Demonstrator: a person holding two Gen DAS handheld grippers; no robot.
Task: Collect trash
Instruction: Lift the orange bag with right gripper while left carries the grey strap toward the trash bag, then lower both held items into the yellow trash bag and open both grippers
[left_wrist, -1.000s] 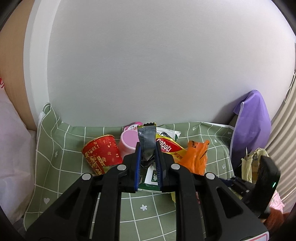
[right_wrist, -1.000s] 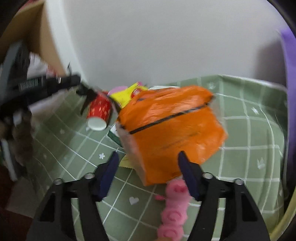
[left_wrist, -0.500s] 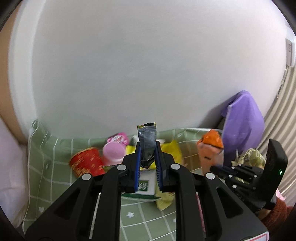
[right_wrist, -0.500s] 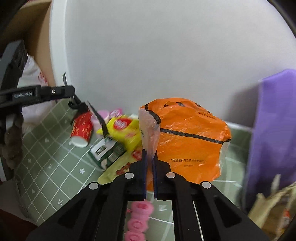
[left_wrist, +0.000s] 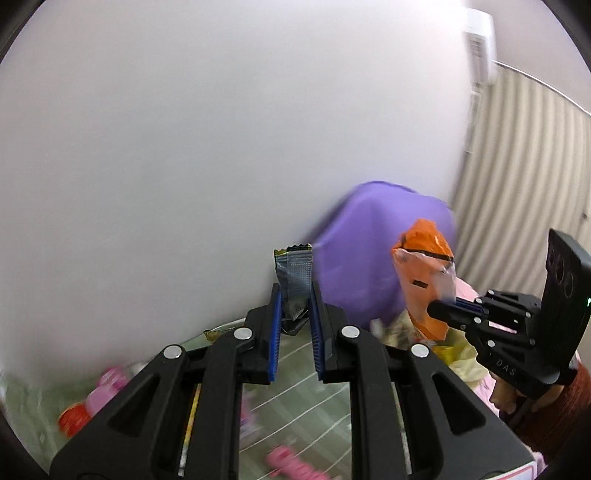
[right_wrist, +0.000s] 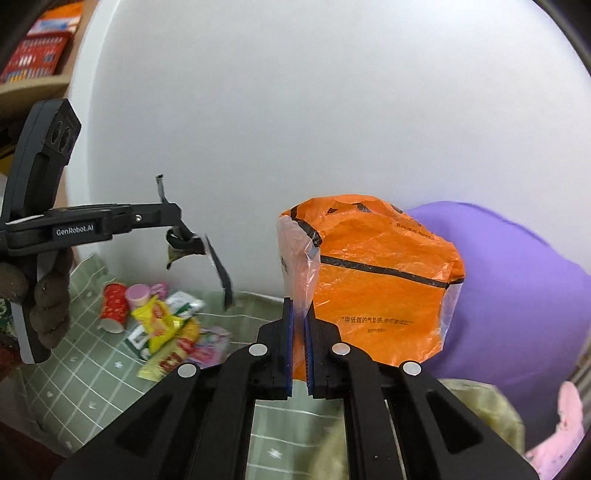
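Both grippers have lifted off the table since a second ago, and the right one, which then stood wide around the orange bag, is now clamped on it. That right gripper pinches the bag by its clear plastic edge, so the bag hangs in the air in front of the white wall, crinkled, bright orange with thin black lines and a row of small print low on its face. A purple cloth sits behind it to the right. To the left, the left gripper is closed on a wrapper, a flattened silver-grey strip with a zigzag top edge and a crumpled dark lower end, held upright above the table. Far below on the left, the rest of the litter lies on the green checked cloth: a red cup on its side, a pink cup touching it, and a yellow packet among other packets.
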